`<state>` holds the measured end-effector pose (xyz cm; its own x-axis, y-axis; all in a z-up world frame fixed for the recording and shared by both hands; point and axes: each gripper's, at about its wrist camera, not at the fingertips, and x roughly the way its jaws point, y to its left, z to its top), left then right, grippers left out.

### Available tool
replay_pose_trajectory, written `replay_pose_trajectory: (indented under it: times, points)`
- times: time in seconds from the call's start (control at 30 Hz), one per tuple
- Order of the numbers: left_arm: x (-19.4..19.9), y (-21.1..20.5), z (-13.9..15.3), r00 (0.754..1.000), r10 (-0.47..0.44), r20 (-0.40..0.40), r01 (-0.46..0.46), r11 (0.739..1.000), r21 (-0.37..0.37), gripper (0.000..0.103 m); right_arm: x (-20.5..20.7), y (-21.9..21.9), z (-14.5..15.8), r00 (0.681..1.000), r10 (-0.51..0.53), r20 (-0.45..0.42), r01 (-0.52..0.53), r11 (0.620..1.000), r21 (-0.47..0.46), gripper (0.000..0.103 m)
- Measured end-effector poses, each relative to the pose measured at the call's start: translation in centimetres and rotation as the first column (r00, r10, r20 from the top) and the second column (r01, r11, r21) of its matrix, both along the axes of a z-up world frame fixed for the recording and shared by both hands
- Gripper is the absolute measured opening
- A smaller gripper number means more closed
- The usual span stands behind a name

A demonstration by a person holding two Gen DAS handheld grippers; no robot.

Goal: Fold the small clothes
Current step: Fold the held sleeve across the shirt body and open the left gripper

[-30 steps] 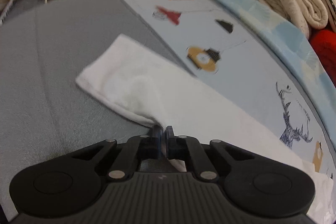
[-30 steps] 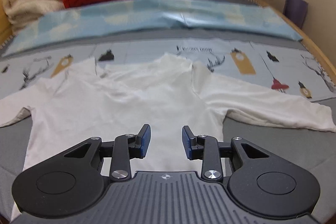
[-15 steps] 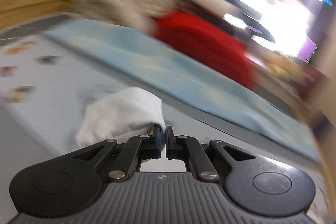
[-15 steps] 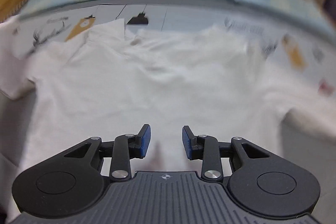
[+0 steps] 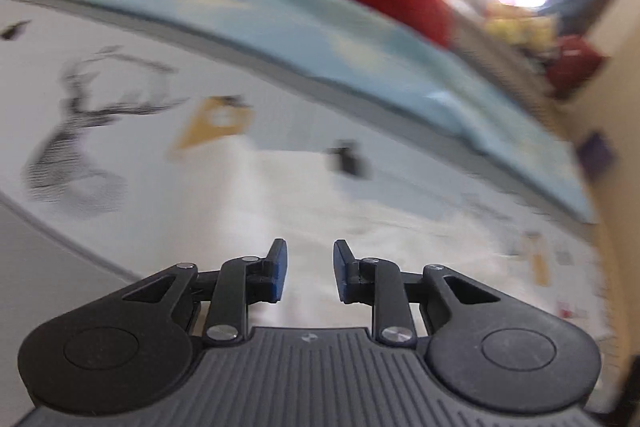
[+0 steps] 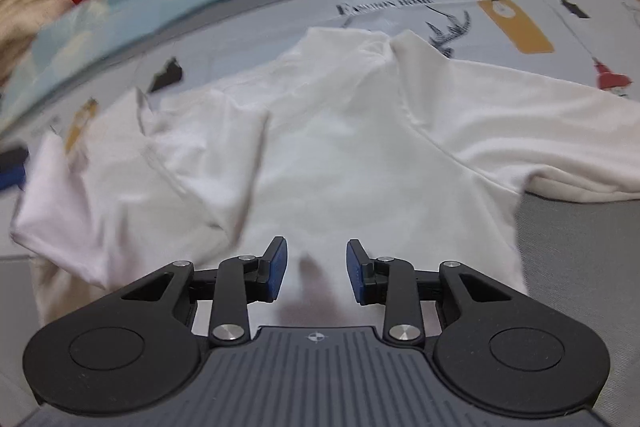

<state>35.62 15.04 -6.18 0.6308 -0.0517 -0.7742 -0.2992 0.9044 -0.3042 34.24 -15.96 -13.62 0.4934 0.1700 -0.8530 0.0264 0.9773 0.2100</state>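
The white shirt (image 6: pixel 340 155) lies flat on the printed sheet (image 6: pixel 500 11), one sleeve folded over at 9 o'clock. The left gripper (image 5: pixel 307 269) has just been opening its jaws, with nothing between them. The right gripper (image 6: pixel 316 269) jaws are apart and empty above the shirt

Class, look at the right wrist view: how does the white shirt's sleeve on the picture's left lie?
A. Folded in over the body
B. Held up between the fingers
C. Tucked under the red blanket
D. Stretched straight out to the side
A: on the white shirt, the left sleeve lies folded in across the body, while the other sleeve stretches out flat.
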Motion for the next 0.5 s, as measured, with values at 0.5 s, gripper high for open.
replay_pose_trajectory:
  times: [0.5]
  points:
    - [-0.1, 5.4, -0.8, 0.983, 0.153, -0.101, -0.160, 0.985, -0.063, 0.027, 2.5, 8.8, -0.7, 0.961, 0.247, 0.127, -0.236, 0.967, -0.092, 0.042]
